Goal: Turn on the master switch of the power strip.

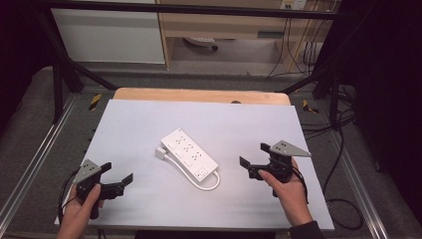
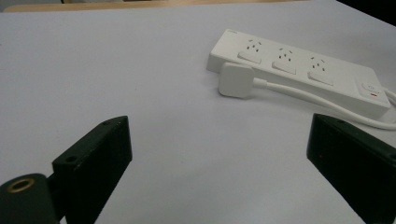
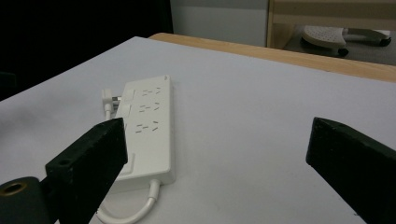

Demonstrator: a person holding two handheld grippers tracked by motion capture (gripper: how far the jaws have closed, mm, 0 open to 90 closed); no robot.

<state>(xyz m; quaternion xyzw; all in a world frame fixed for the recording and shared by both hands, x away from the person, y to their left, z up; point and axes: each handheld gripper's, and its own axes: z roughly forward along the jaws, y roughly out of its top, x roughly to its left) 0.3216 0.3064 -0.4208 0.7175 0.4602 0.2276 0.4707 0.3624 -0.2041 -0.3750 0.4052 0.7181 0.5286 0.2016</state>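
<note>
At the lower left of the high view the left gripper [image 1: 118, 177] is held above the white table [image 1: 134, 124], its jaws spread wide apart with nothing between them, and it is well apart from anything on the surface. In the middle of the frame the white power strip [image 1: 189, 154] lies flat and diagonally, its sockets empty as far as can be made out. Its own plug [image 1: 160, 152] rests just beside the strip's upper-left long edge, and the cable [image 1: 211, 184] is looped round from the strip's lower-right end. In the left gripper view the plug [image 2: 236, 80] is seen lying on the table against the side of the power strip [image 2: 299, 70], with the cord run along that side; whether the plug actually touches the housing cannot be settled from this angle. At the right of the high view the right gripper [image 1: 253, 158] is held near the strip's switch end, its jaws likewise wide apart and empty. Nothing has been grasped, so the work is judged to be at its very start: the approach to the strip and plug, the grasp, and whatever handling follows are all left to be done.
</note>
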